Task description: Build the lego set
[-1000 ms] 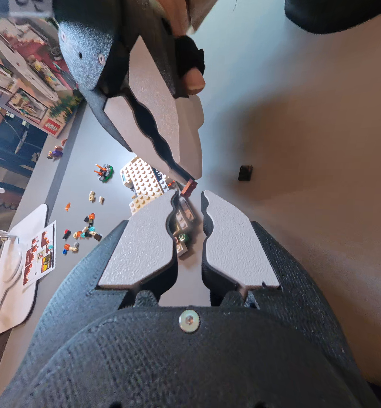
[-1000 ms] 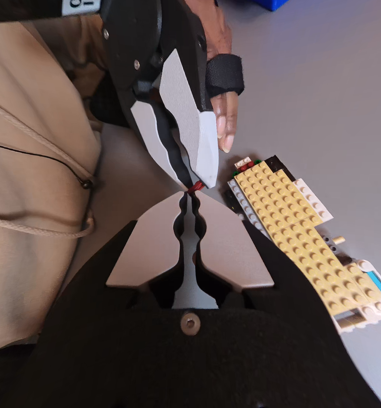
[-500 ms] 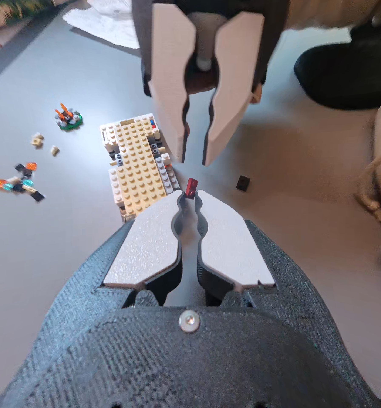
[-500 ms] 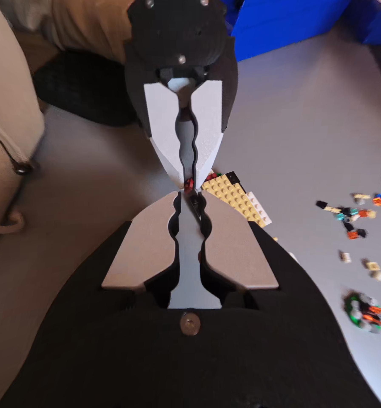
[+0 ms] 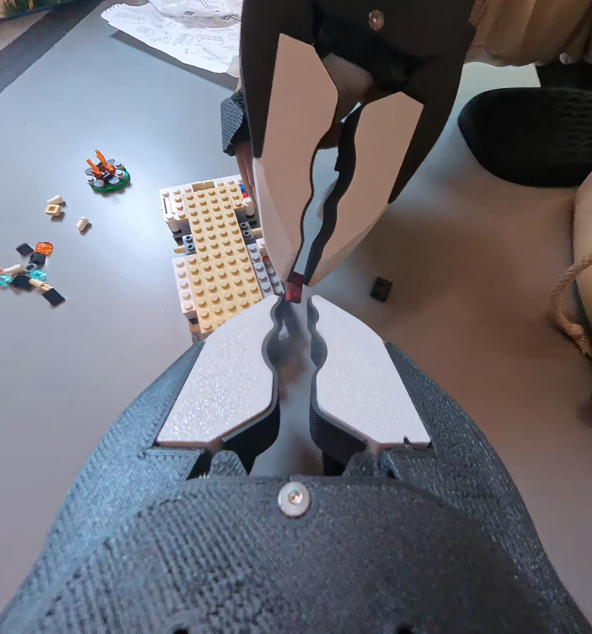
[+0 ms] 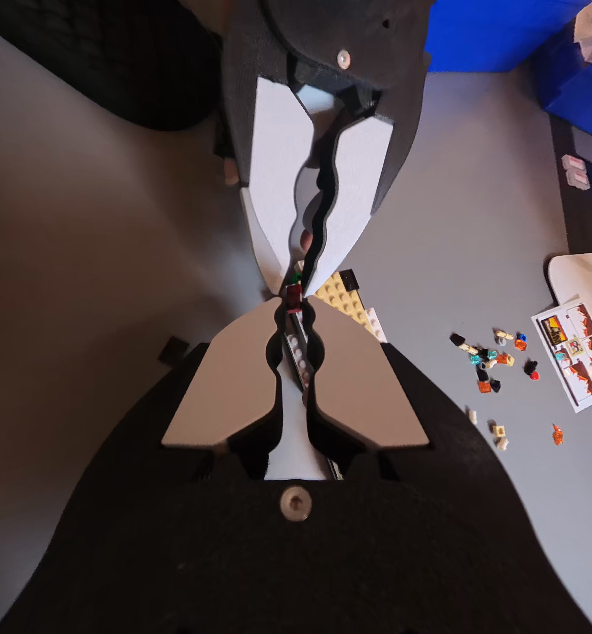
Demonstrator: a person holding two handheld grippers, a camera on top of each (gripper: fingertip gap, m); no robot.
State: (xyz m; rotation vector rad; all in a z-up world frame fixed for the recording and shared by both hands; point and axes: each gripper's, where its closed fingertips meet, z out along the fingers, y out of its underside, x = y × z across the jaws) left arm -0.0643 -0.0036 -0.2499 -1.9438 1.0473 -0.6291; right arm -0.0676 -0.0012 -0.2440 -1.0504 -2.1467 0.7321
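Observation:
A small dark red brick (image 5: 294, 291) sits between the tips of my right gripper (image 5: 298, 279), which reaches down from the top of the left wrist view and is shut on it. My left gripper (image 5: 294, 300) faces it tip to tip, just below the brick, with its jaws apart and wider than the brick. In the right wrist view the red brick (image 6: 294, 298) is pinched at my right gripper's (image 6: 293, 303) tips, and the left gripper (image 6: 293, 290) comes in from above. Both hover over the edge of a tan studded plate build (image 5: 215, 257).
The grey table (image 5: 81, 343) holds a small black piece (image 5: 380, 288), a little campfire model (image 5: 107, 173), scattered small pieces (image 5: 23, 267), a sticker sheet (image 6: 576, 353) and printed paper sheets (image 5: 184, 34). A blue box (image 6: 493, 34) stands behind. A person's tan clothing with a cord (image 5: 589, 274) is close by. The tips of both grippers are at nearly the same place.
The red brick went from my right gripper to my left, which was shut on it half a second ago. Now the right gripper has closed on it again and the left has opened.

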